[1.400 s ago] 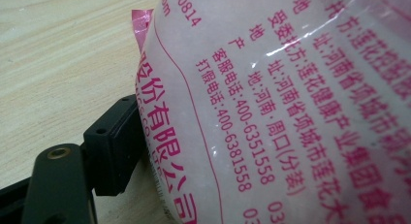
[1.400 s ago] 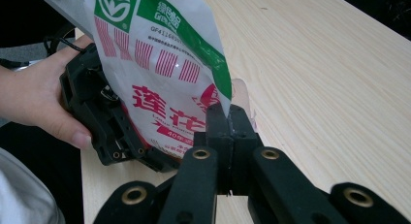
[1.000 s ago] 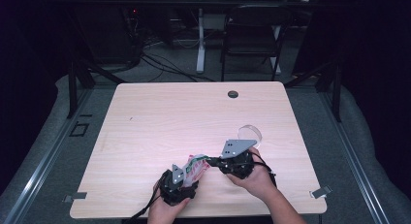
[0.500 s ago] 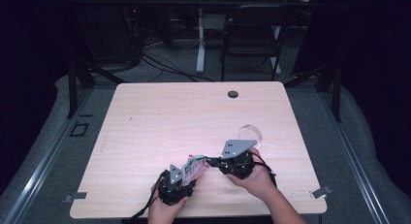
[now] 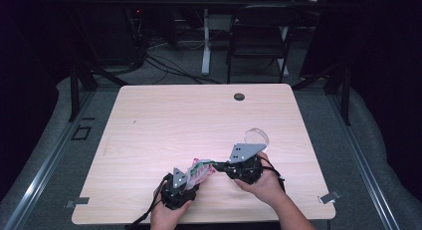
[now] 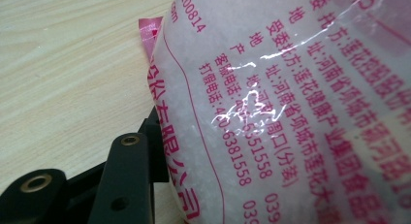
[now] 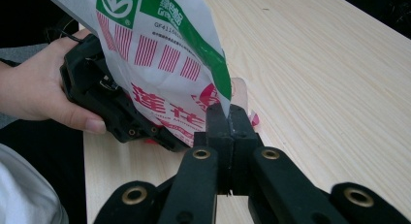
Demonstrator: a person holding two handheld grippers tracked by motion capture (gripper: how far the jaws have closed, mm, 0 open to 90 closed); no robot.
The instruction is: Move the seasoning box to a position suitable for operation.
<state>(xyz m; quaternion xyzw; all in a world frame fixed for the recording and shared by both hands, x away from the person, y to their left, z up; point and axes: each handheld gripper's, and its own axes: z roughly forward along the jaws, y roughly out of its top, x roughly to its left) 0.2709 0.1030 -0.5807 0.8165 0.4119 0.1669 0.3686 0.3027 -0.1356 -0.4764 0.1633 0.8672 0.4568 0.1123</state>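
Observation:
A clear plastic bag (image 5: 200, 171) of white granules, printed in red and green, is held up between my two grippers near the table's front edge. My left gripper (image 5: 191, 179) has the bag's body (image 6: 291, 112) between its jaws. One black finger (image 6: 127, 178) presses on the bag's side, and the other is hidden behind it. These jaws have just been closing on the bag. My right gripper (image 7: 227, 118) is shut on the bag's lower corner (image 7: 218, 95). In the high view it (image 5: 215, 165) reaches in from the right. A hand (image 7: 34, 93) holds the left gripper's body (image 7: 109, 105) behind the bag (image 7: 160, 49).
A clear ring-shaped piece (image 5: 257, 136) lies just beyond my right hand on the wooden table (image 5: 174, 120). A dark round grommet (image 5: 239, 96) sits near the far edge. A chair (image 5: 261, 41) and cables stand behind the table.
Both hands and the bag stay where they were; no shift shows in the high view.

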